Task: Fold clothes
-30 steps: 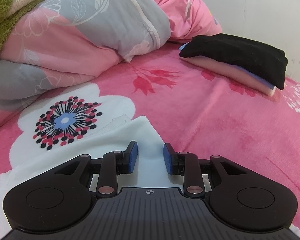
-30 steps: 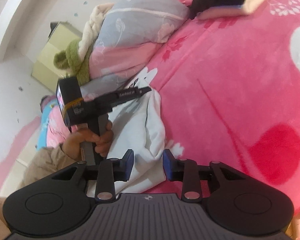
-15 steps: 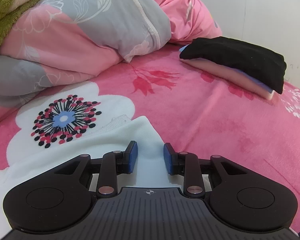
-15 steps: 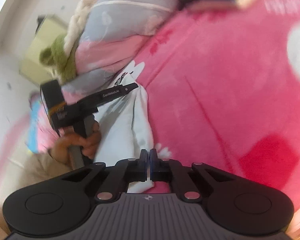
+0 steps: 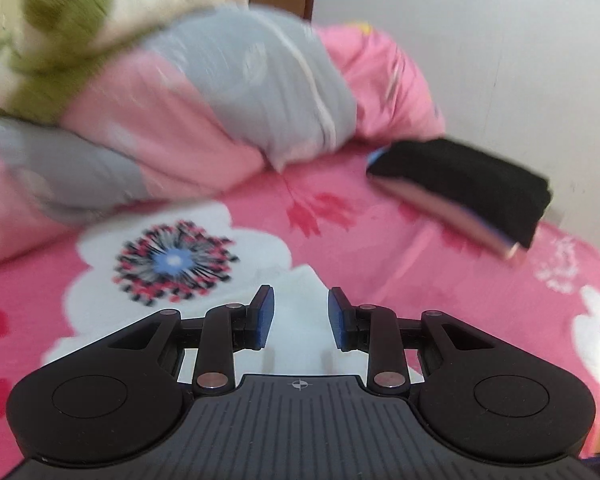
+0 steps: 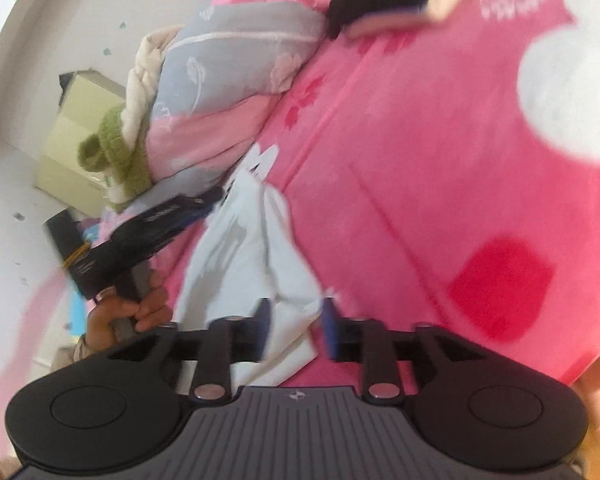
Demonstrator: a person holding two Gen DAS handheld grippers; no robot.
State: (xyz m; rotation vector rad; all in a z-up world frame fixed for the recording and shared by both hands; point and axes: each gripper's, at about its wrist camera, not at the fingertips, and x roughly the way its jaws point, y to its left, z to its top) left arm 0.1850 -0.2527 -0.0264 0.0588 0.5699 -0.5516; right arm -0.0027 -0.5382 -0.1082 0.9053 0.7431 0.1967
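A white garment (image 6: 244, 248) lies bunched on the pink flowered bedspread (image 6: 420, 140). My right gripper (image 6: 296, 328) is open, and the garment's near corner sits between its blue pads. In the left wrist view the white garment (image 5: 300, 340) runs under and between the fingers of my left gripper (image 5: 300, 316), which is open. The right wrist view, which is blurred, also shows the left gripper (image 6: 210, 204) held by a hand (image 6: 136, 312) at the garment's far end.
A stack of folded clothes with a black piece on top (image 5: 464, 184) sits at the far right of the bed by the wall. A grey and pink duvet (image 5: 220, 120) with a green plush toy (image 5: 56, 12) is heaped along the left. A pale yellow cabinet (image 6: 72, 152) stands beyond.
My right gripper, open a second ago, shut half a second ago and now stands open again. The left gripper stayed open and its view has tilted upward, showing more of the wall.
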